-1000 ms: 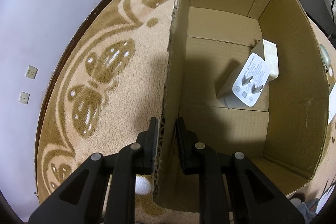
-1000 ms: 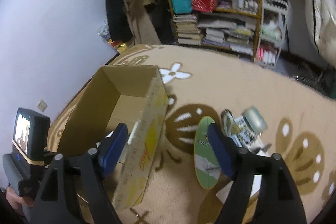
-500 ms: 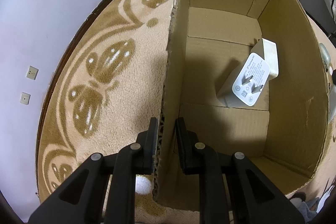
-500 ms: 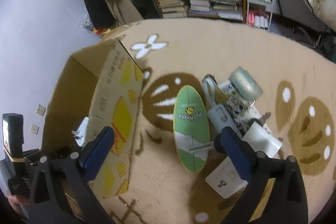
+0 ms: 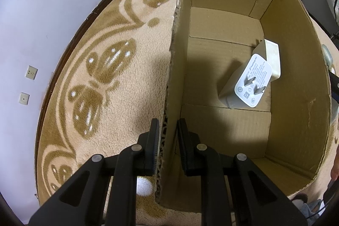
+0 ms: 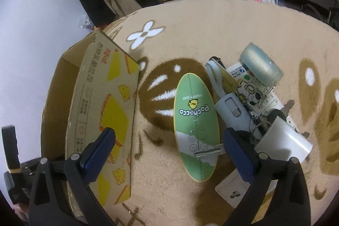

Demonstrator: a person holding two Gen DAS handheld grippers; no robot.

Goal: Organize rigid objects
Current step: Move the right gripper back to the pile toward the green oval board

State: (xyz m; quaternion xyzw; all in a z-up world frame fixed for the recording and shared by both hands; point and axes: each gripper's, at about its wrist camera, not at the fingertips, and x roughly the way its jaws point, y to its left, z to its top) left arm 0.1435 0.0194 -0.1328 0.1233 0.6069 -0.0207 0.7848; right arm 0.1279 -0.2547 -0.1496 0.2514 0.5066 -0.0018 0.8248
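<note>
Left gripper: the left gripper (image 5: pixel 167 137) straddles the near left wall of the cardboard box (image 5: pixel 296 82), one finger outside over the carpet (image 5: pixel 127 82), one inside. The fingers stand narrowly apart with the wall between them, and whether the inner pad touches it cannot be told. The grip appears meant to steady the box while it is filled.

Right gripper: the right gripper (image 6: pixel 169 143) hovers wide open and empty above the rug, jaws spread either side of the green oval Pochacco case (image 6: pixel 196 122), seemingly lined up to take it across its narrow width.

Box contents: a white wall charger (image 5: pixel 253 83) stands prongs-up against the right wall, beside a second white block; the rest of the floor is bare cardboard.

Waiting pile: just right of the green case lie a pale blue-grey gadget with a loop strap (image 6: pixel 229 107), a round frosted lid (image 6: pixel 261 65), a cartoon-printed card (image 6: pixel 252 92) and a white adapter (image 6: pixel 281 141), touching and overlapping.

Layout: the box, printed with yellow cheese wedges, sits just left of the pile, a short carry away.

Judgement: sorting is at an early stage; most items remain on the rug.
</note>
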